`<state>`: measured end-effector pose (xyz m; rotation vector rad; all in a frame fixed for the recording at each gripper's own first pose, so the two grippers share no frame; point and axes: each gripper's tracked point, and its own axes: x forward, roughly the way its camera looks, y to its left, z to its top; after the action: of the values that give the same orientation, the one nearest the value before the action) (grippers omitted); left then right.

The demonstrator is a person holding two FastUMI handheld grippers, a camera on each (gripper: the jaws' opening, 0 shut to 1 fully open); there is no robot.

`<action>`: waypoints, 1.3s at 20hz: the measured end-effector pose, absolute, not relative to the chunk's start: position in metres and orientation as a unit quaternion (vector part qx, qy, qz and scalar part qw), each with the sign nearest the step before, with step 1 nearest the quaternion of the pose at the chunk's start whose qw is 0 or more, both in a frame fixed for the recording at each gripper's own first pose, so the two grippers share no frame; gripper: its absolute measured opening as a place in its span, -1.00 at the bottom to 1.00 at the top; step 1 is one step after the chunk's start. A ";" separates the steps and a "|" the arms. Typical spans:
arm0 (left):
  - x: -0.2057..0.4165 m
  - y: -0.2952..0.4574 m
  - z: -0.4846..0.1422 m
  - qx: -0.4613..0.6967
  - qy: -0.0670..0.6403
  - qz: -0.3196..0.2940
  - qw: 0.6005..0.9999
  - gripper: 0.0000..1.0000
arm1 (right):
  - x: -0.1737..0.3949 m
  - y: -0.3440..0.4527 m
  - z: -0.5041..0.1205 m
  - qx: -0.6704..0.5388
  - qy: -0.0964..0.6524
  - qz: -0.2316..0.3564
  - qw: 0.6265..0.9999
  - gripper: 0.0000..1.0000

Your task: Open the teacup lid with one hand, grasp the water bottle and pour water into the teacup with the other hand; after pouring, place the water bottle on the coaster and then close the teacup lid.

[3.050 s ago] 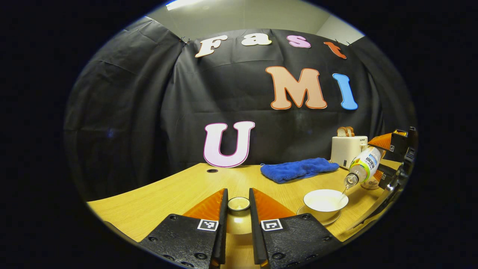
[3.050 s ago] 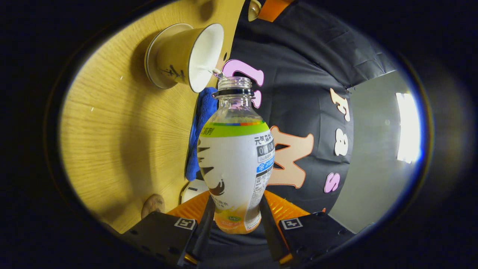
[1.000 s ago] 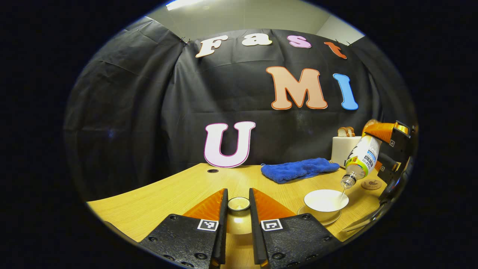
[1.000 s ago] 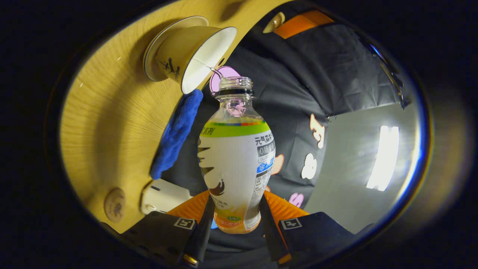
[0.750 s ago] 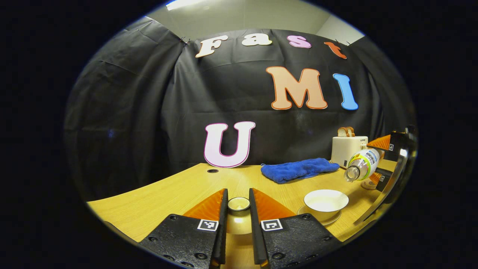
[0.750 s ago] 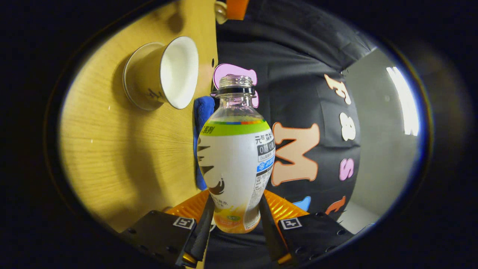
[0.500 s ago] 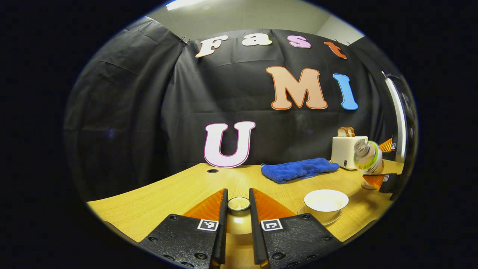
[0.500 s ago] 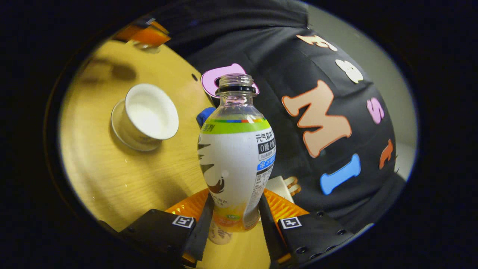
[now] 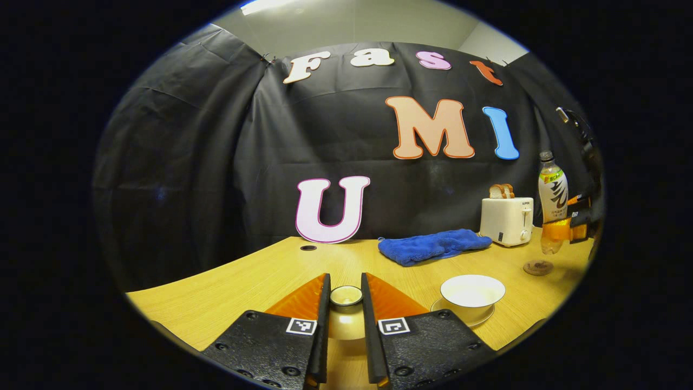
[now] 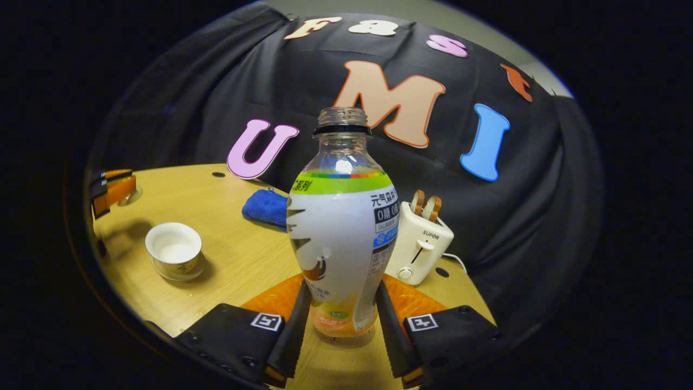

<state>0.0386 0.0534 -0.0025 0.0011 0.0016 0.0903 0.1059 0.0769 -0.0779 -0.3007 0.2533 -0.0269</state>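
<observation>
above the round brown coaster (image 9: 538,267), right gripper (image 10: 342,325) fingers clamp the upright clear plastic bottle (image 10: 342,227); lower it straight, centred. left gripper (image 9: 345,319) fingers pinch the small white lid (image 9: 346,296).

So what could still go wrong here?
The uncapped water bottle, upright in the right gripper, hangs above the coaster; set off-centre, it might tip and spill. The left gripper pinches the teacup lid by its small knob; lowered askew onto the teacup, it could slip.
</observation>
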 end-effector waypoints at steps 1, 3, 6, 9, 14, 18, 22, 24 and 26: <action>0.039 0.053 -0.003 0.000 0.001 0.045 0.999 -0.47 | 0.107 0.074 -0.083 -0.122 0.130 -0.010 0.984 0.32; 0.038 0.054 -0.003 0.001 0.001 0.045 0.999 -0.47 | 0.109 0.068 -0.091 -0.083 0.135 -0.015 0.987 0.35; 0.039 0.053 -0.002 0.001 0.001 0.045 0.999 -0.47 | 0.110 0.064 -0.097 -0.027 0.135 -0.010 0.990 0.39; 0.038 0.053 -0.003 0.001 0.001 0.046 0.999 -0.47 | 0.110 0.061 -0.102 -0.006 0.134 -0.020 0.991 0.39; 0.039 0.053 -0.002 0.001 0.001 0.046 0.999 -0.47 | 0.112 0.062 -0.105 0.007 0.128 -0.018 0.992 0.35; 0.038 0.053 -0.002 0.001 0.001 0.046 0.999 -0.47 | 0.112 0.061 -0.110 0.005 0.130 -0.017 0.991 0.38; 0.038 0.052 -0.002 0.001 0.001 0.045 0.999 -0.47 | 0.114 0.061 -0.111 0.006 0.128 -0.023 0.992 0.44; 0.039 0.053 -0.002 0.001 0.001 0.045 0.999 -0.47 | 0.115 0.062 -0.112 0.013 0.125 -0.024 0.992 0.53; 0.039 0.053 -0.003 0.001 0.001 0.045 0.999 -0.47 | 0.115 0.063 -0.111 0.016 0.122 -0.023 0.992 0.51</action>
<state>0.0389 0.0527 -0.0025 0.0016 0.0024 0.0898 0.1148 0.0626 -0.1106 0.0313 0.2456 -0.0457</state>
